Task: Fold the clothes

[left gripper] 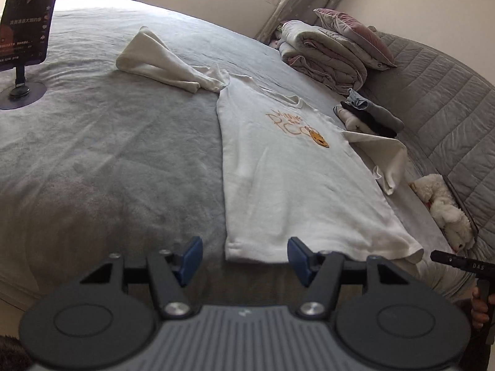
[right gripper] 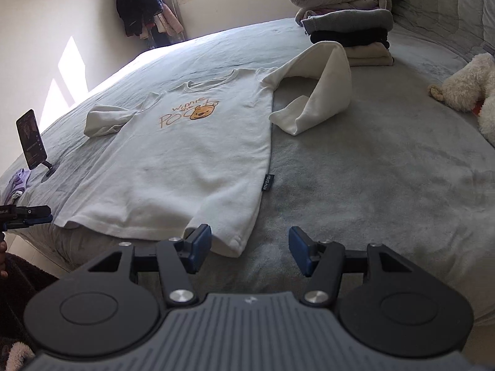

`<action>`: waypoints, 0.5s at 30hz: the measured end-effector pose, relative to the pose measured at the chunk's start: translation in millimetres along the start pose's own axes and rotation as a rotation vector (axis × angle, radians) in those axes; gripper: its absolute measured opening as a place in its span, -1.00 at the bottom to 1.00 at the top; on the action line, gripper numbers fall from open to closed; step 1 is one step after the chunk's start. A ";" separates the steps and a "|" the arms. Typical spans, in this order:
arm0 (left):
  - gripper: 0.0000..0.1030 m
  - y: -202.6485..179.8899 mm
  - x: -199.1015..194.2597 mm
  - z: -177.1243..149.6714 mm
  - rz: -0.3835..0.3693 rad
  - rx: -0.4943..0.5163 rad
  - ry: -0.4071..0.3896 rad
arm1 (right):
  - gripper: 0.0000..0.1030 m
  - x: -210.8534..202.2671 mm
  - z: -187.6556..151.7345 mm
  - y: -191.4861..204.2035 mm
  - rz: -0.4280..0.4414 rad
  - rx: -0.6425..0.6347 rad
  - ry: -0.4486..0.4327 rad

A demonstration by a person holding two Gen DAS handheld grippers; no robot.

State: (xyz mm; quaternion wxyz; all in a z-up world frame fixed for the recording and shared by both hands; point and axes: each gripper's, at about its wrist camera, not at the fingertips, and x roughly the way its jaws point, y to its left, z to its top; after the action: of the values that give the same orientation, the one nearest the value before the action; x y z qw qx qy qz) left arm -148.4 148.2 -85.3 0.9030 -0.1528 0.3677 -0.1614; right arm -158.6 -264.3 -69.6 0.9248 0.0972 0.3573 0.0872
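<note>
White shirt point(right gripper: 185, 154) flat, bed point(right gripper: 371, 170) edge cut off, phone point(right gripper: 31, 139) unreadable.

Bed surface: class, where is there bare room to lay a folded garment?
Free: grey blanket between phone stand and white sweatshirt; also between sweatshirt and plush toy. Crowded: near the headboard, with folded clothes and quilts.

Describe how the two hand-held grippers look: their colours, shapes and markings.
Both look alike. The left hand-held gripper and the right hand-held gripper have black angular finger arms with blue pads, silver screws, two round black discs and a grey ribbed body between them. Seen from the left, the right one bears white letters "DAS".
</note>
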 end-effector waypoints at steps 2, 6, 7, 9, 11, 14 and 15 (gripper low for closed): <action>0.19 -8.0 4.3 -12.9 0.029 0.034 -0.015 | 0.00 2.1 -9.5 4.7 -0.011 0.006 -0.021; 0.18 -12.9 5.9 -25.4 0.076 0.041 -0.097 | -0.24 18.6 -20.5 10.2 -0.036 0.048 -0.034; 0.17 -12.2 5.4 -27.6 0.082 0.031 -0.119 | -0.28 21.9 -22.4 10.0 -0.041 0.073 -0.044; 0.07 -9.9 5.1 -31.5 0.092 -0.007 -0.161 | -0.32 25.9 -26.8 8.9 -0.047 0.129 -0.075; -0.05 -11.7 5.2 -36.1 0.117 -0.019 -0.193 | -0.34 28.6 -30.7 8.1 -0.050 0.182 -0.112; -0.29 -15.9 5.9 -41.3 0.155 -0.024 -0.230 | -0.46 32.0 -35.5 11.7 -0.071 0.218 -0.155; -0.49 -17.4 6.9 -41.1 0.157 -0.016 -0.230 | -0.50 32.9 -36.7 14.7 -0.083 0.213 -0.164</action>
State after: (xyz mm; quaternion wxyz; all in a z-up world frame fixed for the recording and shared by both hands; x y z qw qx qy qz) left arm -176.1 123.3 -110.7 0.9478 -0.1481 0.2739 -0.0689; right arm -160.8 -238.1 -113.9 0.9382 0.1868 0.2912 0.0022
